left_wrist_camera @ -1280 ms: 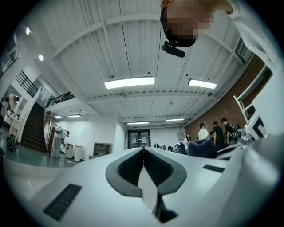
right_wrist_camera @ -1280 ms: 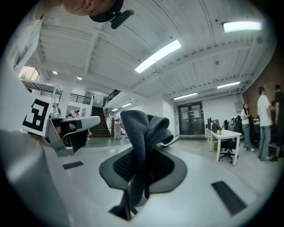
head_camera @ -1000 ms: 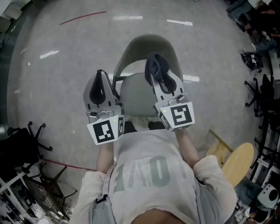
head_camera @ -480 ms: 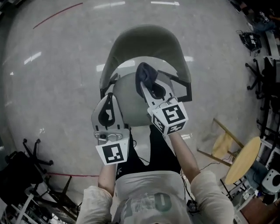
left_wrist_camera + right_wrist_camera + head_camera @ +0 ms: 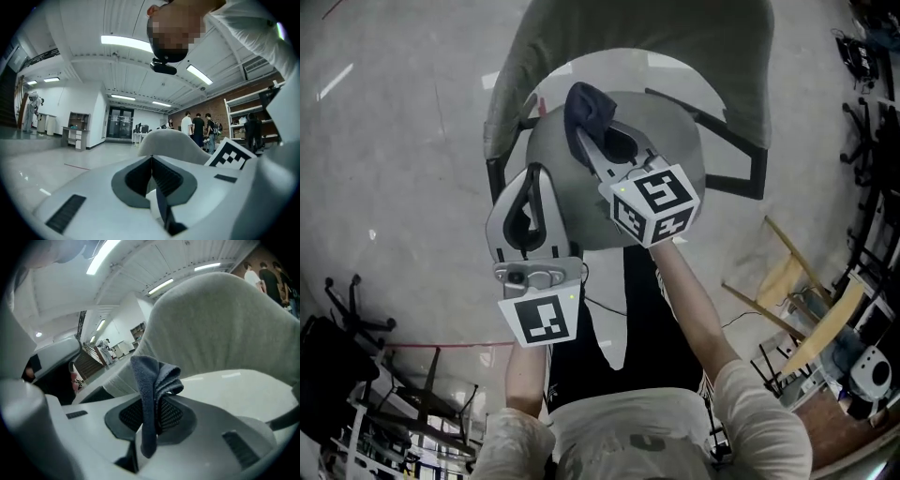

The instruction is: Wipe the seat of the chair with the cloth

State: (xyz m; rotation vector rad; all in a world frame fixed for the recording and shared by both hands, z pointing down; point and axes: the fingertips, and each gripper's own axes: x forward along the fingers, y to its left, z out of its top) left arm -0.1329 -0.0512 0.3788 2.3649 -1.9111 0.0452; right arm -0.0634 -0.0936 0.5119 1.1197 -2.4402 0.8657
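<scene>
Both closed: R gripper pinches cloth, L gripper empty.

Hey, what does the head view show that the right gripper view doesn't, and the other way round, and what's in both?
Only the head view shows the left gripper near the left edge of the seat, the seat's top from above, and the person's forearms. Only the right gripper view shows the ceiling lights, a staircase and people far off. Both show the right gripper, its jaws shut on the dark cloth, and the chair back beyond it.
</scene>
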